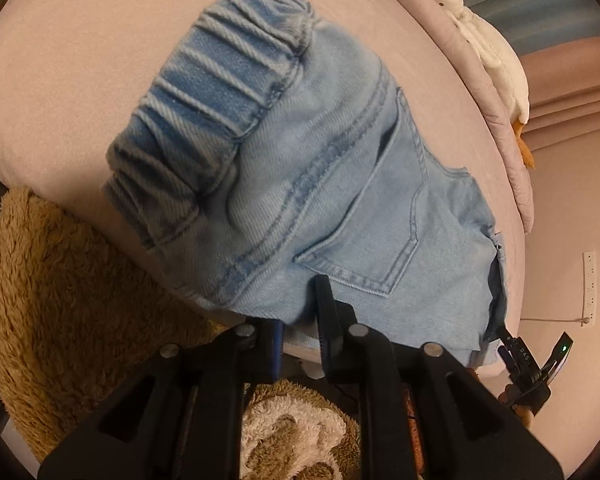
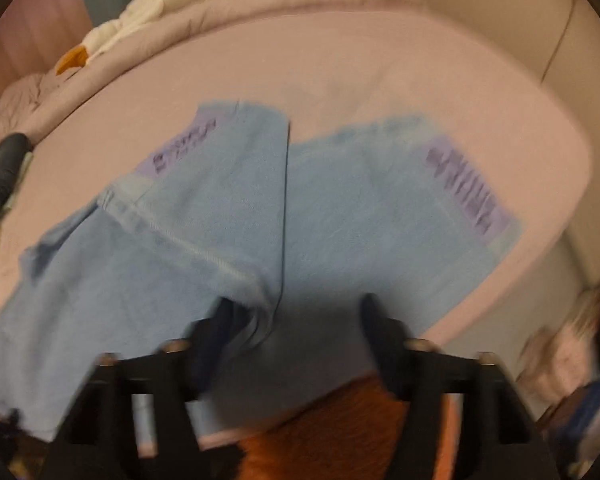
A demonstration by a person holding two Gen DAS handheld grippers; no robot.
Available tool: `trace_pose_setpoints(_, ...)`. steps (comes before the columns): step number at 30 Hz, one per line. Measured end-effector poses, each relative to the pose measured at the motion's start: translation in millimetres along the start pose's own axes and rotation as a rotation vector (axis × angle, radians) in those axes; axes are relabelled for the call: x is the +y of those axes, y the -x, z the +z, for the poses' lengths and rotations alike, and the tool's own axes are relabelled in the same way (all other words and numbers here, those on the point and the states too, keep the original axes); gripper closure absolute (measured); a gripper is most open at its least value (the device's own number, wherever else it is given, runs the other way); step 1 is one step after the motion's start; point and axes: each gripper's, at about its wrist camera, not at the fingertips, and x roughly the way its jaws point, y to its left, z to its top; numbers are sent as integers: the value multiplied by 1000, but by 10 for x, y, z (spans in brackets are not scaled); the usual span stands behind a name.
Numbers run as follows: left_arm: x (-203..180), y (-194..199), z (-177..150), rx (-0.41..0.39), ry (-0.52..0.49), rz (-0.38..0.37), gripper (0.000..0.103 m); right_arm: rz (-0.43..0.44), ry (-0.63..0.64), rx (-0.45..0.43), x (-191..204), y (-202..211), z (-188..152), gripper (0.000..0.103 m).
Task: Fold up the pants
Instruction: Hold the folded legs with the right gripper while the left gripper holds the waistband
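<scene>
Jeans [image 1: 320,168] lie on the pink bed [image 1: 60,60], waistband away from the near edge, both legs spread flat side by side in the right view. Left gripper [image 1: 300,316] is nearly closed, pinching the near denim edge. Right gripper [image 2: 296,320] stands wide over the legs, holding nothing. Judging by this, a fold is under way; next needs a fresh grip on the legs. No containers show

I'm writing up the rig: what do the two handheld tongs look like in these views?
Both are matte black plastic. The left tongs have angular black finger arms with triangular cut-outs, round silver pins, and a blue strip on one finger. The right tongs, blurred, show the same black arms and metal pins. No sleeves or cables visible.
</scene>
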Motion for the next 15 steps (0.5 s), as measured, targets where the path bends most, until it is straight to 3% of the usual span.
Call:
trace_pose_setpoints(4, 41, 27, 26, 1, -1, -3, 86, -62, 143, -61, 293, 44, 96, 34)
trace_pose_setpoints(8, 46, 39, 37, 0, -9, 3, 86, -66, 255, -85, 647, -95, 230, 37)
trace_pose_setpoints(9, 35, 36, 35, -1, -14, 5, 86, -58, 270, -88, 702, -136, 256, 51)
trace_pose_setpoints(10, 30, 37, 35, -2, -17, 7, 86, -47, 282, -89, 793, -202, 316, 74)
trace_pose_setpoints(12, 5, 31, 37, -2, -18, 8, 86, -38, 264, -77, 856, -285, 401, 92)
trace_pose_setpoints(15, -4, 23, 40, 0, -20, 9, 86, 23, 157, -113, 722, -176, 555, 96)
